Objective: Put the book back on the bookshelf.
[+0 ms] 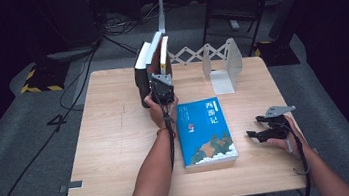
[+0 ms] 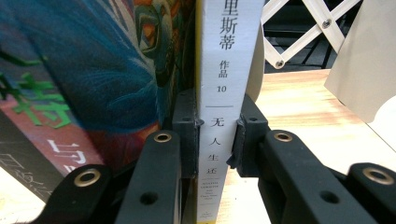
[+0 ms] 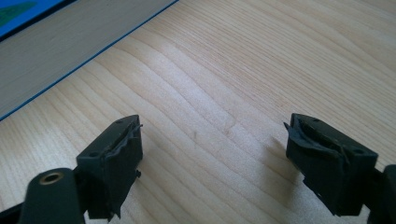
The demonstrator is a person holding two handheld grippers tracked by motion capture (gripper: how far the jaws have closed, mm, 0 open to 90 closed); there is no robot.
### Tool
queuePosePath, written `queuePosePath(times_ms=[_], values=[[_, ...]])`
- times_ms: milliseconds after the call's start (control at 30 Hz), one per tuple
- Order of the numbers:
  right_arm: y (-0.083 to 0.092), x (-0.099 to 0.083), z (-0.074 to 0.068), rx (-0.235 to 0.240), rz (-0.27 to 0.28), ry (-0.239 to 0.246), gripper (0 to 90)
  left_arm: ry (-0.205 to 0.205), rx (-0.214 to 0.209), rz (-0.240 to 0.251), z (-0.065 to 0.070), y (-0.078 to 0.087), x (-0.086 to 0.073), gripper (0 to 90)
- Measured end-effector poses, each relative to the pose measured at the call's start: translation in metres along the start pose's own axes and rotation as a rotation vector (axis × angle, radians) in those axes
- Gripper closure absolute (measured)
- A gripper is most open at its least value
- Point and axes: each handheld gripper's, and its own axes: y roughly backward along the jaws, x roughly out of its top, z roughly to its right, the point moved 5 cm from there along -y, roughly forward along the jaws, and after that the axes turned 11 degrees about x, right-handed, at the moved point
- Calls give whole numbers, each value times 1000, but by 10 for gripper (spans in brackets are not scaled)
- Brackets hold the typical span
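Observation:
Several books stand upright in a row at the back of the wooden table point(image 1: 116, 135). My left gripper point(image 1: 162, 87) is shut on the rightmost one, a thin book with a white spine and black characters point(image 2: 224, 70), also seen from above point(image 1: 164, 54). Its pads point(image 2: 187, 135) press on both covers low on the spine. A colourful blue and red book point(image 2: 93, 70) leans against its left side. A blue book point(image 1: 204, 132) lies flat in the middle of the table. My right gripper point(image 1: 254, 125) stands open to the right of it, low over bare wood point(image 3: 212, 154).
A grey metal bookend point(image 1: 221, 64) stands at the back right, joined to a white folding lattice point(image 1: 187, 55) behind the books. The blue book's page edge point(image 3: 56, 51) lies just ahead of the right gripper. The floor around the table is dark, with cables.

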Motion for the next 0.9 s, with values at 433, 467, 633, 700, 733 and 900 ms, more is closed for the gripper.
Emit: queuePosePath(times_ms=[433,467,633,700,733,900], values=[[0,0,0,-2,-1,-1,187,-12,-52,24,-6,16,2,673],[0,0,0,-2,-1,0,187,-14,-52,24,-6,16,2,670],[0,0,0,-2,-2,-1,187,-62,-86,36,-8,22,-1,665],[0,0,0,-2,-2,-1,187,-89,-98,39,-9,25,-2,663],[0,0,0,-2,-1,-1,187,-91,-116,42,-9,26,-2,663],[0,0,0,-4,-1,-3,186,-153,-174,52,-15,34,0,653]])
